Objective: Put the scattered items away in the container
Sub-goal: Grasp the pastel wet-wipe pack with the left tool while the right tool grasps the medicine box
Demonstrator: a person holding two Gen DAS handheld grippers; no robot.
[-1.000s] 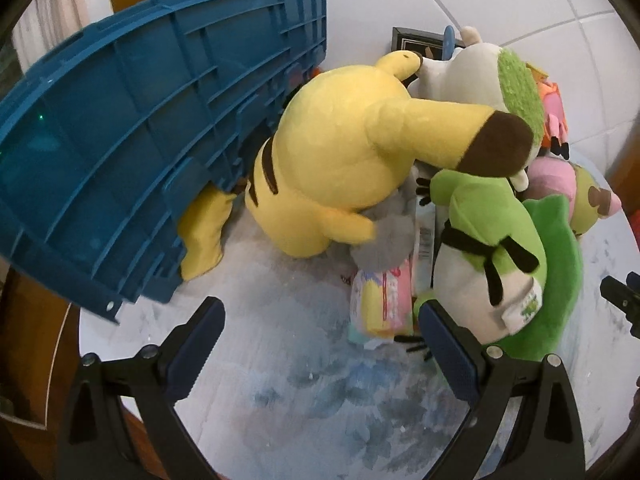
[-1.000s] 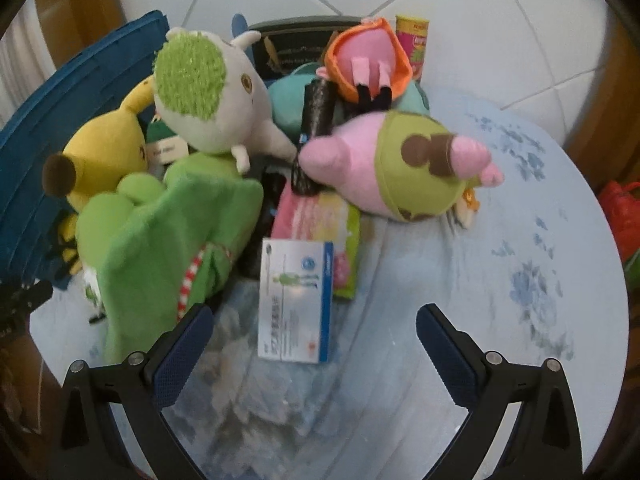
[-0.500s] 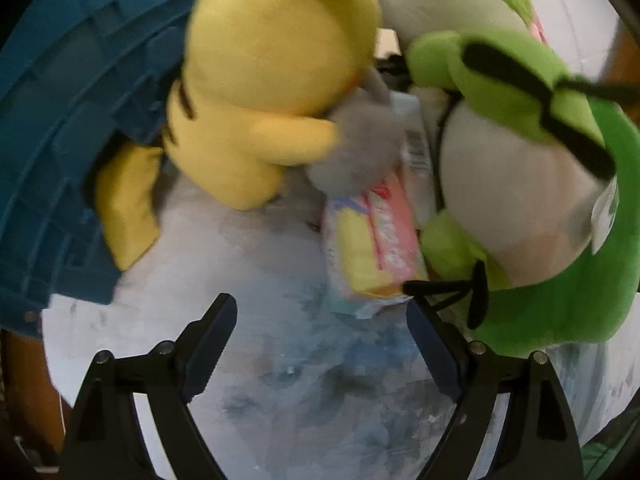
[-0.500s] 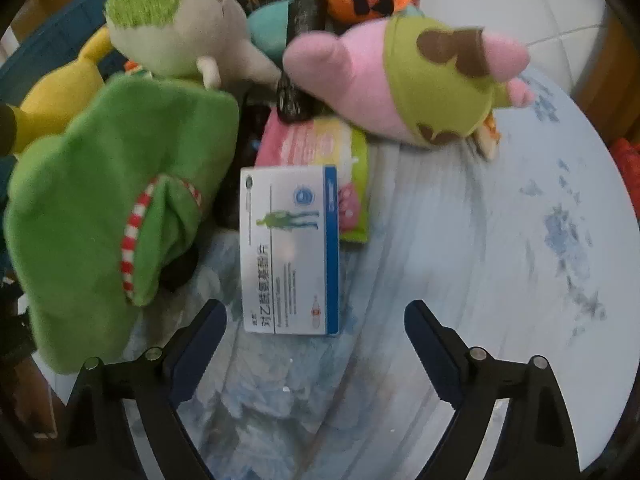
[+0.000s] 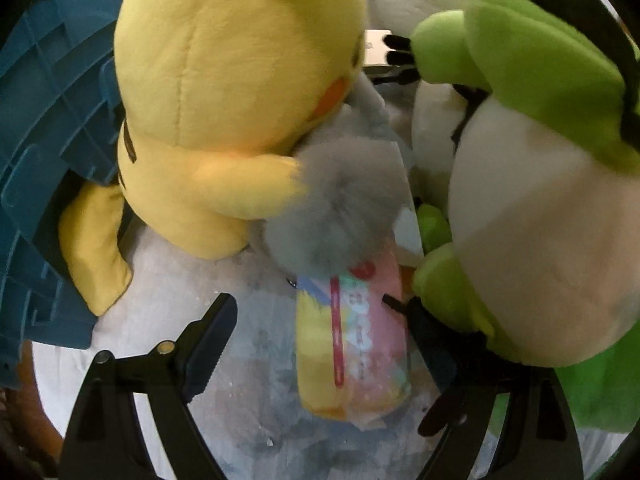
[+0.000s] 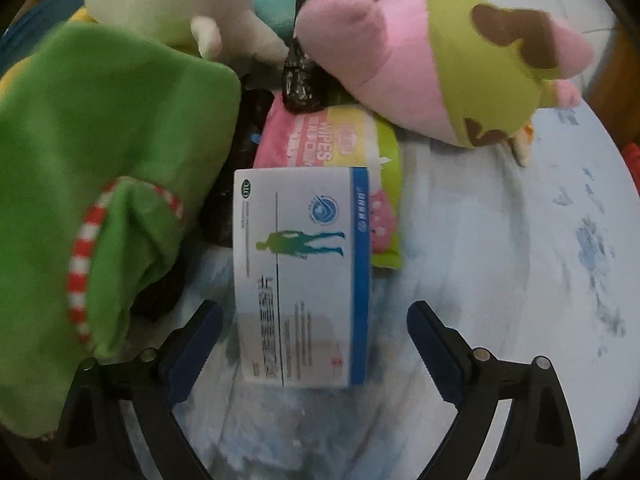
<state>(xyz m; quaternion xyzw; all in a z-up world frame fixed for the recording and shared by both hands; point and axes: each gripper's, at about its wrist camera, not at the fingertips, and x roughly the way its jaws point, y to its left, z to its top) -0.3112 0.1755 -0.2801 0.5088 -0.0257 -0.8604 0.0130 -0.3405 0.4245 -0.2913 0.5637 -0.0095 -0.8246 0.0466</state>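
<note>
In the left wrist view a pastel pack of wipes (image 5: 352, 344) lies on the pale table (image 5: 168, 292), partly under a grey pompom (image 5: 336, 208). My left gripper (image 5: 320, 308) straddles the pack; its jaws are closing and the pads do not press it. The blue crate (image 5: 40, 120) lies tipped at the left, behind a yellow plush (image 5: 224, 100). In the right wrist view a white and blue box (image 6: 300, 272) lies flat between the fingers of my right gripper (image 6: 312, 308). Those jaws are opening and stand apart from the box.
A green and white frog plush (image 5: 520, 240) crowds the left gripper's right finger. Around the box lie a green plush (image 6: 100, 160), a pink plush (image 6: 420, 72), a white plush (image 6: 160, 0), another wipes pack (image 6: 332, 144) and a black roll (image 6: 300, 76). Bare tabletop (image 6: 500, 260) is at the right.
Both grippers have come down close to the pile. The wipes pack now sits between the left fingers and the box between the right fingers. The left jaws have narrowed.
</note>
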